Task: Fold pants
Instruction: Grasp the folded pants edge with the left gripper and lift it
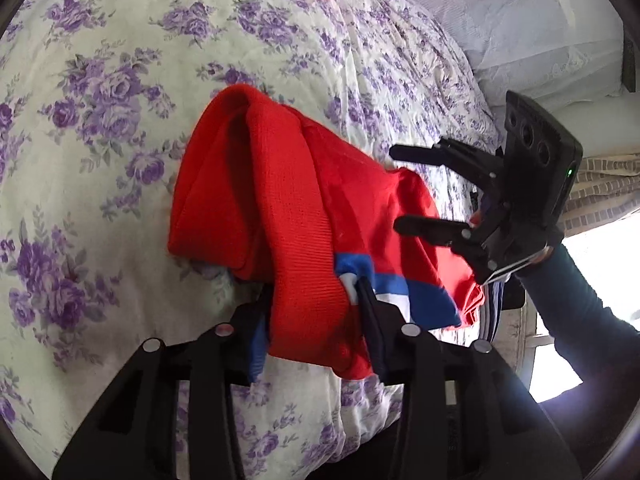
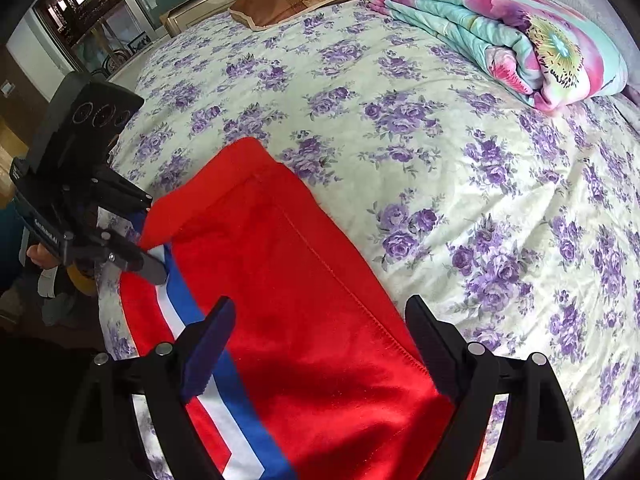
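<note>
Floral-sheeted bed (image 2: 400, 128) under red pants (image 2: 304, 280), folded quilt (image 2: 500, 32) near headboard (image 2: 216, 0).

Bedspread (image 2: 400, 128) with purple roses is covering the bed ahead of the gripper — folded floral quilt (image 2: 500, 28) lying beyond, daylight entering through glazed doors (image 2: 120, 20).

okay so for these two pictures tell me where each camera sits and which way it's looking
Left wrist: on the left gripper, angled down at the red pants it pinches; right gripper and a dark sleeve show.
Right wrist: on the right gripper, open above the pants, facing up the bed toward a folded blanket.
Shared: pants, flowered bedspread, each other's gripper.
</note>
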Motion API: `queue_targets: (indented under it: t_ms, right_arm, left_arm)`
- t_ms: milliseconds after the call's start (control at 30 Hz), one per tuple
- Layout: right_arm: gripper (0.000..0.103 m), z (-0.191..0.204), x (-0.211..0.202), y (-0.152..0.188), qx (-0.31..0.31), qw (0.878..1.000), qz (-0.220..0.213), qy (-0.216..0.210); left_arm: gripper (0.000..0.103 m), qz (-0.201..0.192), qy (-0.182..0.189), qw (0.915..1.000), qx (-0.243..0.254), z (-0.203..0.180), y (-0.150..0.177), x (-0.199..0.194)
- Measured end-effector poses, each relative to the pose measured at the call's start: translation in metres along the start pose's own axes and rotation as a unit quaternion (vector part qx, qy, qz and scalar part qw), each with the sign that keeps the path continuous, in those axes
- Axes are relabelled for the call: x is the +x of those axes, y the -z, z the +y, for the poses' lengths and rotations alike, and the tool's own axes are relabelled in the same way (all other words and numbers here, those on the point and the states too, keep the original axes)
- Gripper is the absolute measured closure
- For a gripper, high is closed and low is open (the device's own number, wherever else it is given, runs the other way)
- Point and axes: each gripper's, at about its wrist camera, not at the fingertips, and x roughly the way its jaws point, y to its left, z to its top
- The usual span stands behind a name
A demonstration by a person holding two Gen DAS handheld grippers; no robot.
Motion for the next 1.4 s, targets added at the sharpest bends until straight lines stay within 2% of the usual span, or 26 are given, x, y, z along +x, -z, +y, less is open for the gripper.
queue_targets:
  t_ms: [67, 267, 333, 367, 500, 600, 667, 833, 900, 1000, 1100, 1200, 1300, 1400]
  right_arm:
    - [0.016, 0.001, -0.001, 0.002, 0.002, 1.0, -0.002, -0.004]
    - [0.016, 0.004, -0.009, 0.01, 0.001, 1.0, -0.008, 0.006]
    - [0.016, 0.005, -0.015, 0.012, 0.0, 1.0, -0.015, 0.011]
    - [0.016, 0.006, -0.018, 0.013, 0.003, 1.0, -0.019, 0.008]
    - [0.016, 0.006, -0.023, 0.017, 0.01, 0.999, -0.031, 0.004]
    - [0.016, 0.006, -0.022, 0.02, 0.021, 0.999, -0.031, 0.001]
    - [0.016, 0.006, -0.02, 0.023, 0.025, 0.999, -0.031, -0.001]
    - [0.016, 0.006, -0.014, 0.028, 0.033, 0.999, -0.025, -0.005]
    - [0.016, 0.008, -0.014, 0.027, 0.033, 0.999, -0.025, -0.008]
    - [0.016, 0.009, -0.015, 0.025, 0.029, 0.999, -0.03, -0.012]
    - [0.016, 0.011, -0.015, 0.021, 0.031, 0.999, -0.03, -0.011]
    - [0.016, 0.015, -0.023, 0.016, 0.027, 0.999, -0.044, -0.012]
    - [0.014, 0.019, -0.024, 0.013, 0.039, 0.997, -0.061, -0.027]
    - [0.014, 0.026, -0.006, 0.011, 0.065, 0.994, -0.062, -0.064]
  left_arm:
    - [0.072, -0.017, -0.004, 0.9995, 0.025, -0.01, -0.002, -0.003]
    - [0.073, -0.027, -0.057, 0.9948, 0.08, -0.044, -0.019, -0.023]
    - [0.072, -0.005, -0.092, 0.9893, 0.113, -0.057, -0.026, -0.024]
    - [0.072, 0.013, -0.096, 0.9881, 0.119, -0.058, -0.029, -0.025]
    - [0.072, 0.058, -0.135, 0.9832, 0.108, -0.045, -0.032, -0.011]
    - [0.071, 0.094, -0.118, 0.9855, 0.077, -0.031, -0.028, -0.01]
    - [0.071, 0.1, -0.106, 0.9868, 0.071, -0.027, -0.027, -0.013]
    - [0.072, 0.079, -0.083, 0.9906, 0.075, -0.031, -0.025, -0.025]
    - [0.073, 0.067, -0.094, 0.9886, 0.096, -0.042, -0.027, -0.029]
    - [0.076, 0.026, -0.098, 0.9877, 0.119, -0.058, -0.038, -0.036]
    - [0.081, -0.025, -0.103, 0.9828, 0.151, -0.075, -0.058, -0.041]
    - [0.087, -0.047, -0.093, 0.9813, 0.162, -0.085, -0.072, -0.048]
    - [0.087, -0.036, -0.135, 0.9731, 0.183, -0.074, -0.063, -0.041]
    - [0.087, 0.011, -0.184, 0.9747, 0.127, -0.023, -0.054, -0.026]
